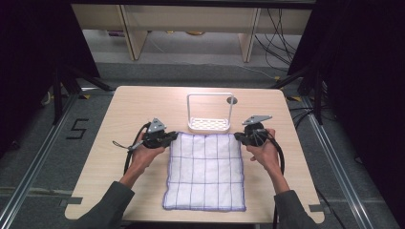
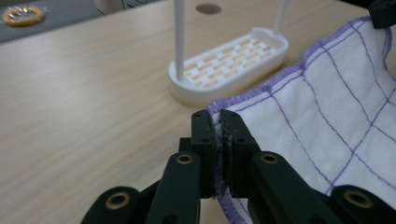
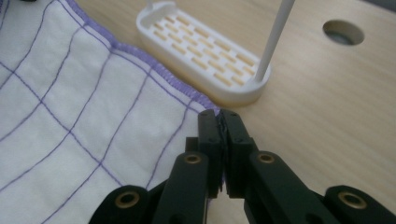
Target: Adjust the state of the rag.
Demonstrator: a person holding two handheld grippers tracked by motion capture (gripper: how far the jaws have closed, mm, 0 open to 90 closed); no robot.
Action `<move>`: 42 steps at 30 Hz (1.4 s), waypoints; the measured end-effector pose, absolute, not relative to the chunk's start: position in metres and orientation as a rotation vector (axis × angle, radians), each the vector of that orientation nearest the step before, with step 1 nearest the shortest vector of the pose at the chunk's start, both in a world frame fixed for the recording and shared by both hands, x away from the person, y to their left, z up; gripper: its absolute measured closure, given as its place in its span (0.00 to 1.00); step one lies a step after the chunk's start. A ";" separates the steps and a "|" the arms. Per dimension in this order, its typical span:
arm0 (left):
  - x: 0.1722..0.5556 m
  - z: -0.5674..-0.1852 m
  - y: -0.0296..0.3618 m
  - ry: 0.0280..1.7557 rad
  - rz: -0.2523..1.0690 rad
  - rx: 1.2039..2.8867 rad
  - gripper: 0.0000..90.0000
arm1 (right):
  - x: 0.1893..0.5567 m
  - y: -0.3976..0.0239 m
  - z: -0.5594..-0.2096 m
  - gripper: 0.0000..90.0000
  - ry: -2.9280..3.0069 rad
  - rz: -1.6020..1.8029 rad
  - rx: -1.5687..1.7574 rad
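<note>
A white cloth point(image 1: 205, 171) with purple grid lines and a purple hem lies spread on the wooden table point(image 1: 119, 119). My left gripper point(image 1: 173, 137) is shut on the cloth's far left corner point(image 2: 215, 112). On the far right corner point(image 3: 205, 109) my right gripper point(image 1: 237, 137) is shut too. In each gripper view point(image 2: 217, 122) point(image 3: 219, 120) the hem is pinched between the black jaws, and the far edge of the cloth rises slightly off the table. A white rack point(image 1: 209, 125) with a slotted base and a tall hoop stands just beyond the cloth.
A round cable hole point(image 1: 232, 100) sits in the table behind the rack. Bare tabletop lies left and right of the cloth. Beyond the table's far edge are grey floor, wooden furniture legs point(image 1: 136, 38) and cables. A yellow ring point(image 2: 23, 15) lies on the floor.
</note>
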State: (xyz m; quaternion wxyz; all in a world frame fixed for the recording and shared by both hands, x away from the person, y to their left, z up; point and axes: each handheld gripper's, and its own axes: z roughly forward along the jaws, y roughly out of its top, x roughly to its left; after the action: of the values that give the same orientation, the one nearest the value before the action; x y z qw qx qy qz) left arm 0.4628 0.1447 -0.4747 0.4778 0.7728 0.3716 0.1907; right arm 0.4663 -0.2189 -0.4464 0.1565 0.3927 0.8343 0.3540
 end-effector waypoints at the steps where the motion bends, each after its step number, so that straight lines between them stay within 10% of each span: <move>1: 0.464 -0.469 0.148 0.913 0.462 1.854 0.94 | 0.469 -0.220 -0.437 0.98 2.362 1.054 1.112; 42: 0.318 -0.497 0.158 0.662 0.352 2.022 0.93 | 0.321 -0.229 -0.459 0.98 2.504 1.097 0.922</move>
State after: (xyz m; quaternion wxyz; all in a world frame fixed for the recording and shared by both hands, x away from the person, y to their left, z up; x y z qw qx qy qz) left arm 0.3176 0.1583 -0.4972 0.4727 0.8262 0.2705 0.1439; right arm 0.3213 -0.2287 -0.4591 0.1279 0.3171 0.8607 0.3771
